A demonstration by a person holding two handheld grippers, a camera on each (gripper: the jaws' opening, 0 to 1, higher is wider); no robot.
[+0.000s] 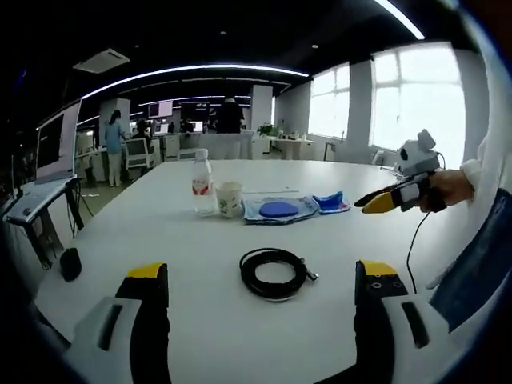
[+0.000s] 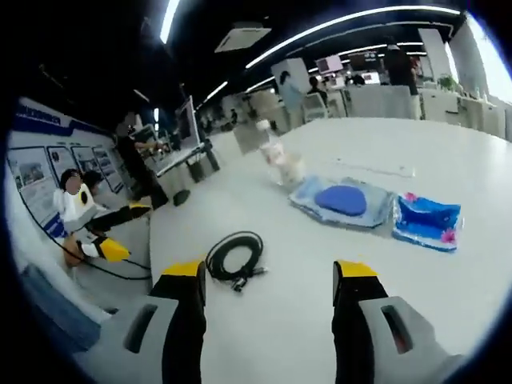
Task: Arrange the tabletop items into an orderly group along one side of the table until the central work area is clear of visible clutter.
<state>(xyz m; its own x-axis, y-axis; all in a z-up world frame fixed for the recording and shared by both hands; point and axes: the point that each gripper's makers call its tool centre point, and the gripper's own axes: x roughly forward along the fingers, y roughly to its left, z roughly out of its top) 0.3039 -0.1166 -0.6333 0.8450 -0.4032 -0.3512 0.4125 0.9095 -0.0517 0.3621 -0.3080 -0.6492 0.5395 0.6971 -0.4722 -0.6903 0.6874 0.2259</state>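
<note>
While both hover low, left hand-held gripper point(image 1: 260, 280) – jaws apart, coiled cable point(image 1: 273, 273) between

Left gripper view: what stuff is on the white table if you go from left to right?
Water bottle → paper cup → coiled black cable → blue packet → the right gripper, held in a hand.

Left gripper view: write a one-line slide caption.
Open left gripper faces a coiled cable on the white table; bottle, cup and blue packets lie beyond.
</note>
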